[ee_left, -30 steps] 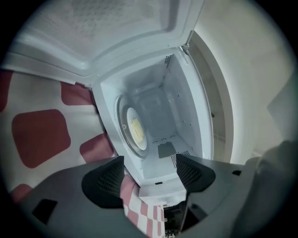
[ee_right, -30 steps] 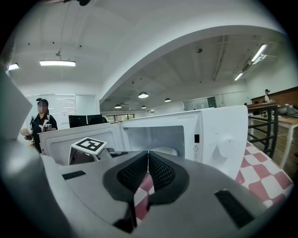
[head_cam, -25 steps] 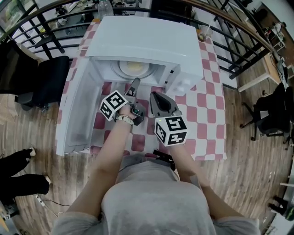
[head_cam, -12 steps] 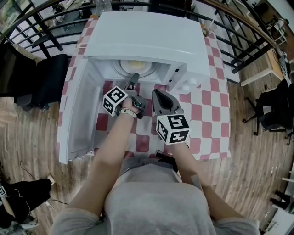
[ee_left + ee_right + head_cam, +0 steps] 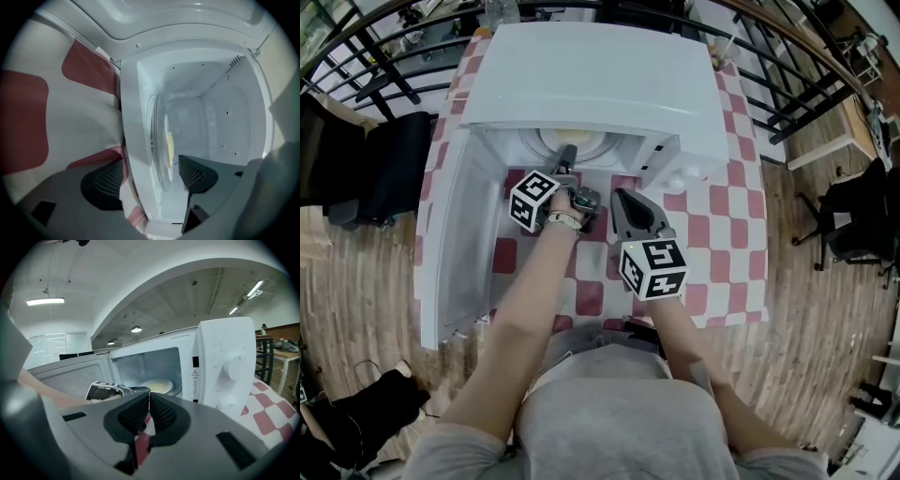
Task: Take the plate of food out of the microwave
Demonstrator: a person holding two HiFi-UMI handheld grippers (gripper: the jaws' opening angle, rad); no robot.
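Plate of food (image 5: 572, 141) sits inside the microwave (image 5: 600, 75), on the round glass tray (image 5: 155, 117), close to the front edge. The door (image 5: 455, 253) hangs wide open at 9 o'clock, so the mouth of the box is free. The left gripper (image 5: 566, 156) is at the mouth, with the plate at its 12 o'clock. Its 2 jaws are wide apart and grip nothing. 1 jaw is inside, over the plate's near rim. The other is outside, lower than the microwave's front lip. I cannot tell if the inside jaw touches the plate. There is lots of room from the plate up to the roof. The right gripper (image 5: 620, 197) hangs at 3 o'clock of the left one, over the red and white cloth (image 5: 712, 234). Its jaws are pressed together and empty. The knobs (image 5: 229, 366) are at 3 o'clock of the mouth.
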